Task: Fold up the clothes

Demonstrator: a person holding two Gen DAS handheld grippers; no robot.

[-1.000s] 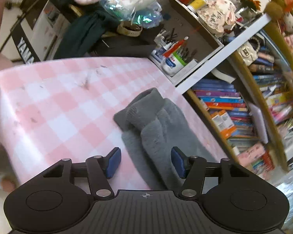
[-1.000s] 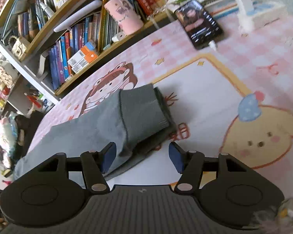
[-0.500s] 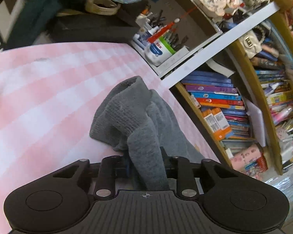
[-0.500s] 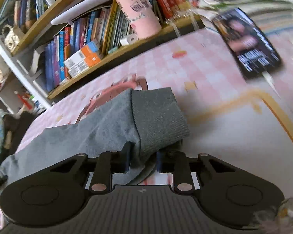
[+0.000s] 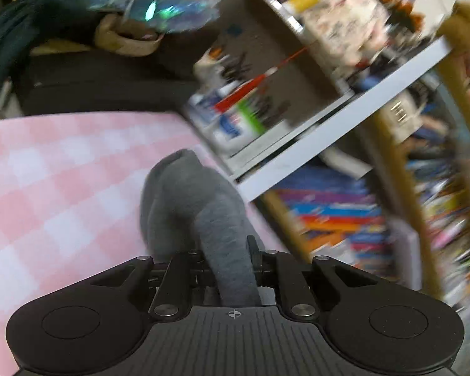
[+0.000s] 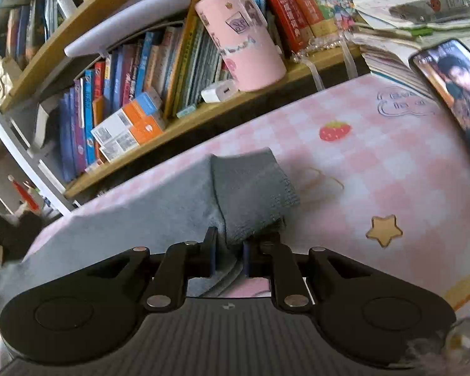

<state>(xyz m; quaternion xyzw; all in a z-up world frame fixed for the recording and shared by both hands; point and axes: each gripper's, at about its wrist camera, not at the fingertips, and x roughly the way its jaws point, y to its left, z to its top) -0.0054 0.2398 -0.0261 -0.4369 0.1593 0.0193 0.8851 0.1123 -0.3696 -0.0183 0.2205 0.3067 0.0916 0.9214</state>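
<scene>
- Grey fleece garment (image 6: 159,216): soft, limp and light; likely drapes and sags once lifted. Best held at ends or bunched edges, as now.
- Look: plain grey, napped pile, ribbed cuff (image 6: 250,188) folded over.
- Place: lying along the far edge of the pink-checked desk (image 6: 376,163), beside the bookshelf (image 6: 134,100).
- Left gripper (image 5: 225,260): jaws have just been closing, pinched on a grey fold.
- Right gripper (image 6: 230,255): jaws have just been closing, clamped on the cuff end.

My left wrist camera sits just behind the left tongs (image 5: 227,258), low over the pink checked counter (image 5: 56,188), facing a blurred bookshelf (image 5: 376,219). My right one looks along the right tongs (image 6: 229,252), angled further down. Both share the grey garment (image 6: 250,194), counter and bookshelf.
</scene>
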